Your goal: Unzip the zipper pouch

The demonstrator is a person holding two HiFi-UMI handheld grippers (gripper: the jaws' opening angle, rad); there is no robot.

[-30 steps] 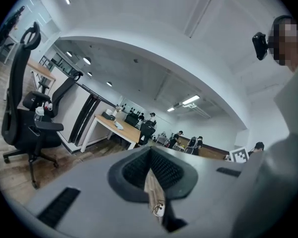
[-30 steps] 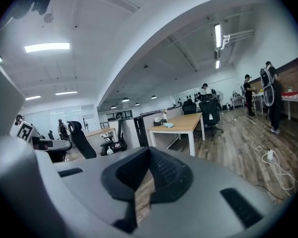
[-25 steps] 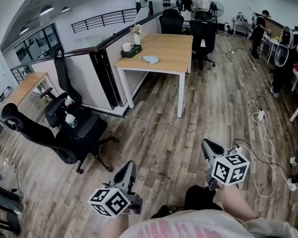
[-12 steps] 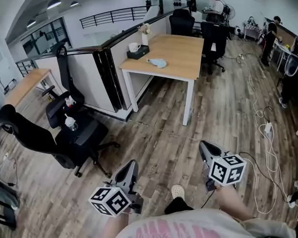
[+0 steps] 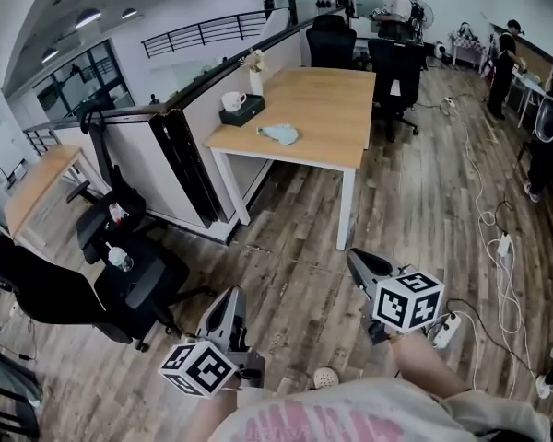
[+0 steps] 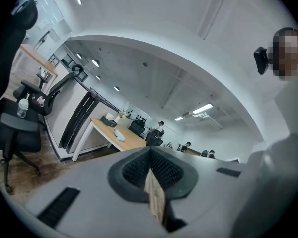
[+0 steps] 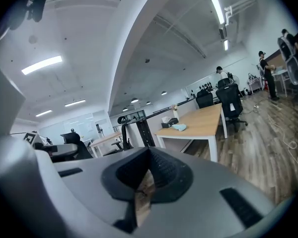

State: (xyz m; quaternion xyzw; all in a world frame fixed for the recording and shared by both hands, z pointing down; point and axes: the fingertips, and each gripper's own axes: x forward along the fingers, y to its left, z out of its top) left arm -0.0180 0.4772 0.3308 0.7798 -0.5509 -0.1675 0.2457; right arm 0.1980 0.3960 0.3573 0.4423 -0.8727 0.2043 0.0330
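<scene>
The zipper pouch (image 5: 279,133) is a small light-blue thing lying flat on the wooden table (image 5: 336,109), far ahead of both grippers. It also shows tiny in the left gripper view as the pouch (image 6: 118,132) and in the right gripper view as the pouch (image 7: 179,127). My left gripper (image 5: 230,298) is held low over the floor at the bottom left, jaws shut and empty. My right gripper (image 5: 358,264) is at the bottom right, also shut with nothing in it. Both point toward the table, well short of it.
A black tissue box (image 5: 242,109) and a white mug (image 5: 231,101) stand at the table's back left. Black office chairs (image 5: 120,274) and a folded partition (image 5: 189,168) stand on the left. Cables and a power strip (image 5: 445,330) lie on the wooden floor at right. People stand at the back.
The table with the pouch has come closer and lower in the head view. Both grippers stay shut and have shifted slightly left with the body.
</scene>
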